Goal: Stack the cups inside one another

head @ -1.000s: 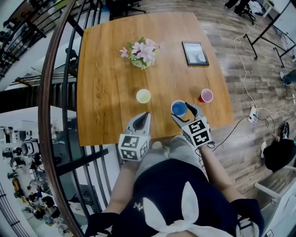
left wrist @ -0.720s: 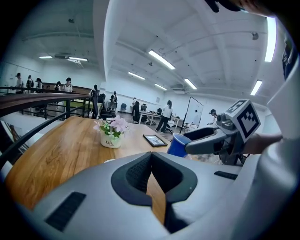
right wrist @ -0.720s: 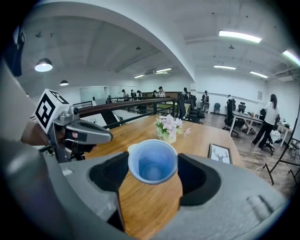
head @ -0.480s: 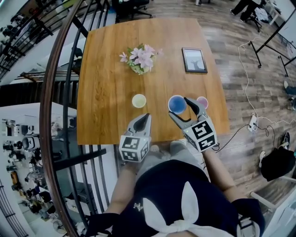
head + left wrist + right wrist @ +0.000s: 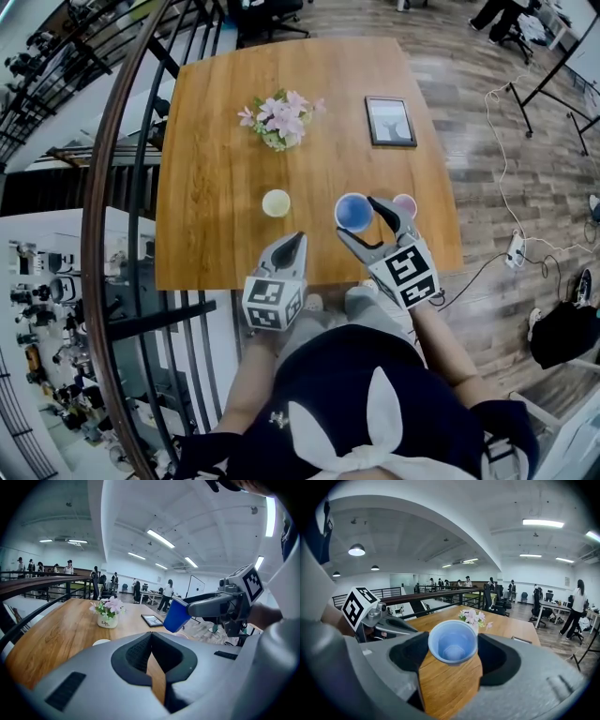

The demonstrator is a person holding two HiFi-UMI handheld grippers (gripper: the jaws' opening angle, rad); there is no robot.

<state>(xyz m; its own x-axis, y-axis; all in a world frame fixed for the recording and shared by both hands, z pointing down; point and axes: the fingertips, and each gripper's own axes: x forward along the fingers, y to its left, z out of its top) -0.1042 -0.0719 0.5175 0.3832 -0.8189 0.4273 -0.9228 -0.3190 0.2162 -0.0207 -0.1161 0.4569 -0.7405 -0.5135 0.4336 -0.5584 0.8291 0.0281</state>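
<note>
Above wooden table [image 5: 216, 141], blue cup [image 5: 352, 210] clamped in right gripper [image 5: 357, 217]; left gripper [image 5: 297, 238] pinched closed, empty; yellow cup [image 5: 276, 202], pink cup [image 5: 406, 201] below.

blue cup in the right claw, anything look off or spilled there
Only a lean: the blue cup, clamped in the right claw above the table, hangs tilted in the left gripper view. It is empty, so nothing has spilled. The yellow cup and pink cup stand upright on the table.
</note>
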